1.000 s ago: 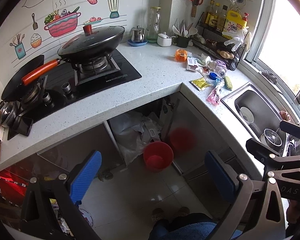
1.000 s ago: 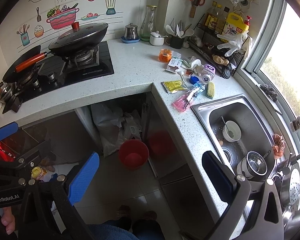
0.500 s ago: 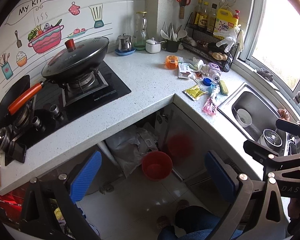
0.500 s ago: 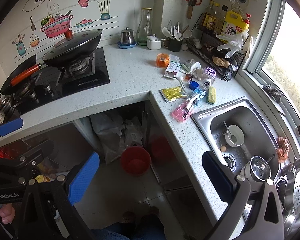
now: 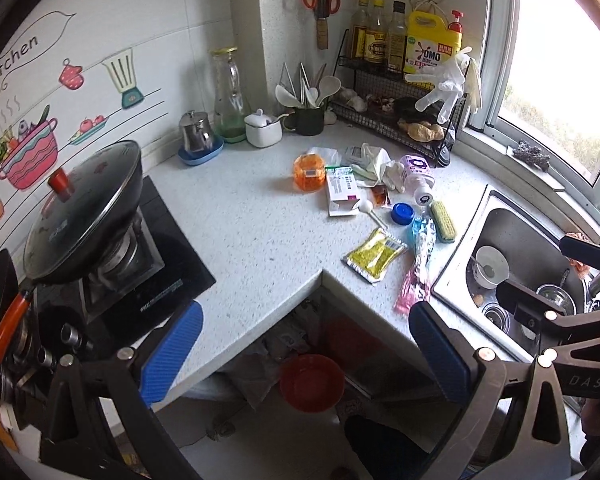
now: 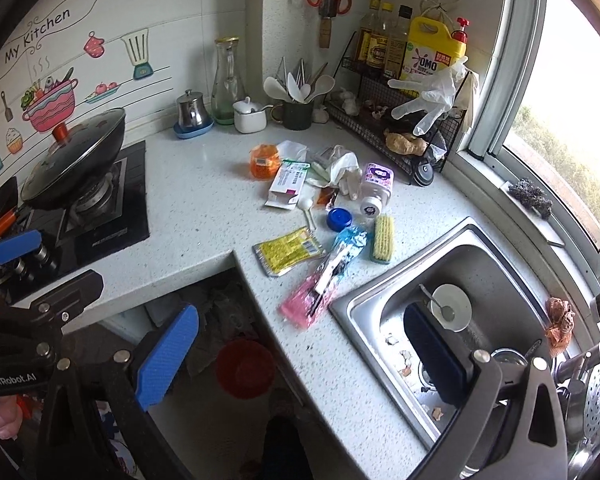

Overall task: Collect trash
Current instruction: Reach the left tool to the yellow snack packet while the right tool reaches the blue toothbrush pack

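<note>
Trash cluster on speckled white stone surface: flat yellow foil sachet, pink-and-blue plastic wrapper, blue round cap. Red round plastic bin on floor below.
Right hand-held gripper: jaws apart, empty; sachet at 12 o'clock.
Left hand-held gripper: apart, empty; sachet at 1 o'clock.

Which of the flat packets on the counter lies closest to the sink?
The pink and blue packet: its pink end nearly meets the sink rim, while the yellow packet lies farther left.
</note>
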Demonstrator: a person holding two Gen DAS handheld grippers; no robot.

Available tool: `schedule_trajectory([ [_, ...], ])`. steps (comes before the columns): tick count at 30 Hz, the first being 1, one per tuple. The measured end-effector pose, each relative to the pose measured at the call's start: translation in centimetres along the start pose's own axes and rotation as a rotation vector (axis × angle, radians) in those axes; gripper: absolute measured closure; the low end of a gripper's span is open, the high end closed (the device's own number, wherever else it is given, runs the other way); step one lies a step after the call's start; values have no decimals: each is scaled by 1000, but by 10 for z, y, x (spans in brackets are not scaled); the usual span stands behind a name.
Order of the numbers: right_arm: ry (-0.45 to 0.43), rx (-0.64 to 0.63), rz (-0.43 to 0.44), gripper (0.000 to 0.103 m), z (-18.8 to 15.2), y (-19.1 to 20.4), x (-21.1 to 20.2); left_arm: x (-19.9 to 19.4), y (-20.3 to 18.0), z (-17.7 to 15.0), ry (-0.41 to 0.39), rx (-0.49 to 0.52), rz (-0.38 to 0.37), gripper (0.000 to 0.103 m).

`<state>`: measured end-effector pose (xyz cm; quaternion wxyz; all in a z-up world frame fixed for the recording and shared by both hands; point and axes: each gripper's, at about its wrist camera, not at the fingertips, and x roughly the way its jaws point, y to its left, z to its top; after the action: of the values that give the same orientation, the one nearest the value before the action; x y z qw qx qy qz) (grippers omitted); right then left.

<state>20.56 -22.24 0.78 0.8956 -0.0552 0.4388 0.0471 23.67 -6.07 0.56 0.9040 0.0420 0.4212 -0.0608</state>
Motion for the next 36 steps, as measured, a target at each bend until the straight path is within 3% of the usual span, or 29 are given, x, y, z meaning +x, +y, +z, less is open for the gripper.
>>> schedule_trajectory([
  [7, 43, 49, -40, 0, 35, -41, 54, 75, -26, 65, 51, 96, -73, 1],
  [15, 175, 154, -50, 0, 46, -81, 122, 170, -59, 96, 197, 184, -168, 1],
  [28, 395, 220, -71, 0, 10, -101, 202, 281, -88, 65, 437, 383, -289, 1],
  [34, 433, 256, -78, 0, 4, -111, 209, 305, -100, 53, 480, 465, -300, 1],
  [36, 437, 267, -83, 0, 5, -114, 214, 313, -102, 51, 497, 472, -291, 5],
])
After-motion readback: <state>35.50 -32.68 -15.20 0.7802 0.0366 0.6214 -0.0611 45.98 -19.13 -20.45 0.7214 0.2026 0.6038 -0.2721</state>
